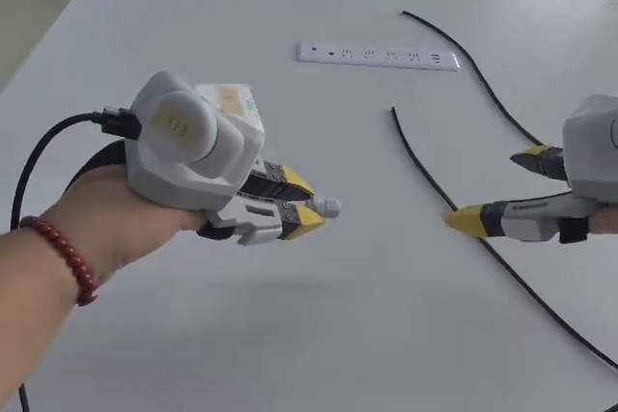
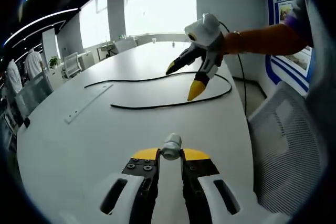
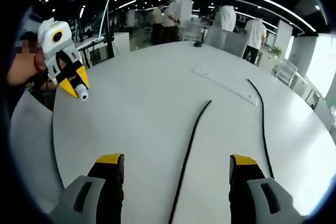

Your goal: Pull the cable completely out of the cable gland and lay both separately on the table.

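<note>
Cable point(image 1: 425, 177): black, lying loose on white table point(image 1: 193, 26), fully out of the cable gland point(image 1: 325, 206); seen running between the right gripper's jaws in the right gripper view. Second black cable point(image 1: 488, 87): on the table beyond, apart from the first. White power strip point(image 1: 377, 56): flat on the table, past both cable ends. Right gripper point(image 1: 491, 188): jaws wide apart, straddling the cable, gripping nothing. Left gripper point(image 1: 307, 202): held above the table, well apart from the cable, jaws clamped on the cable gland. Cable gland: small, white, poking out past the yellow tips.
</note>
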`<state>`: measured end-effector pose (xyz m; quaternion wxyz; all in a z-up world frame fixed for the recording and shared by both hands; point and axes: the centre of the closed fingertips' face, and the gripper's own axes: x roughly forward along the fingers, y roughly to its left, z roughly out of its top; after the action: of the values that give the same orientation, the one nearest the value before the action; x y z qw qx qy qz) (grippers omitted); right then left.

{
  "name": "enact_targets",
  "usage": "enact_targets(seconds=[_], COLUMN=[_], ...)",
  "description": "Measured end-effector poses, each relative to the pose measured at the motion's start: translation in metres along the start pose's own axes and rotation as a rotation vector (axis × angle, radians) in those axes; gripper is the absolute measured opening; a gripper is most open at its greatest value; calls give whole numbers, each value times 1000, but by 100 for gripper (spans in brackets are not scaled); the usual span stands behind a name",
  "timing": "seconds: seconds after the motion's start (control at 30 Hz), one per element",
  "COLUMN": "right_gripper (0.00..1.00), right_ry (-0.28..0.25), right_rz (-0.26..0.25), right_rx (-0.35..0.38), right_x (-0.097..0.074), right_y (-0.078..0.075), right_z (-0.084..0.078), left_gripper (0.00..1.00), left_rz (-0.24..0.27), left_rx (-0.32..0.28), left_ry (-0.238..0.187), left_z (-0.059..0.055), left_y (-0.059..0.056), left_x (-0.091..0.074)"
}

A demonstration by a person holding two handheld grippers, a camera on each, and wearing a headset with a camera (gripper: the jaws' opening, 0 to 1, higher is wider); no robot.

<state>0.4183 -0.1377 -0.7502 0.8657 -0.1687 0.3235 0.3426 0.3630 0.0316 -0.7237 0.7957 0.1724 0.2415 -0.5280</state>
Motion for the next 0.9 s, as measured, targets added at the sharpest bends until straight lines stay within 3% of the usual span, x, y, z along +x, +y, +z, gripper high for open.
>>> enact_targets(seconds=[0.1, 0.4, 0.53, 0.73, 0.9], right_gripper=[99, 99, 99, 99, 99], right_ry=[-34, -102, -119, -130, -138], right_rz=[-31, -57, -74, -87, -104], right_rx=[-1, -5, 4, 9, -3], right_x=[-11, -50, -62, -73, -76], right_y=[3, 17, 18, 22, 21], right_z=[1, 6, 7, 7, 9], left_gripper=[16, 16, 16, 16, 16], left_rz=[5, 25, 51, 113, 157], left_rx=[-5, -12, -7, 8, 26], left_ry=[-4, -9, -5, 27, 71], left_z=[-1, -3, -7, -19, -36], left_y=[0, -1, 5, 30, 50], left_x=[1, 2, 4, 15, 39])
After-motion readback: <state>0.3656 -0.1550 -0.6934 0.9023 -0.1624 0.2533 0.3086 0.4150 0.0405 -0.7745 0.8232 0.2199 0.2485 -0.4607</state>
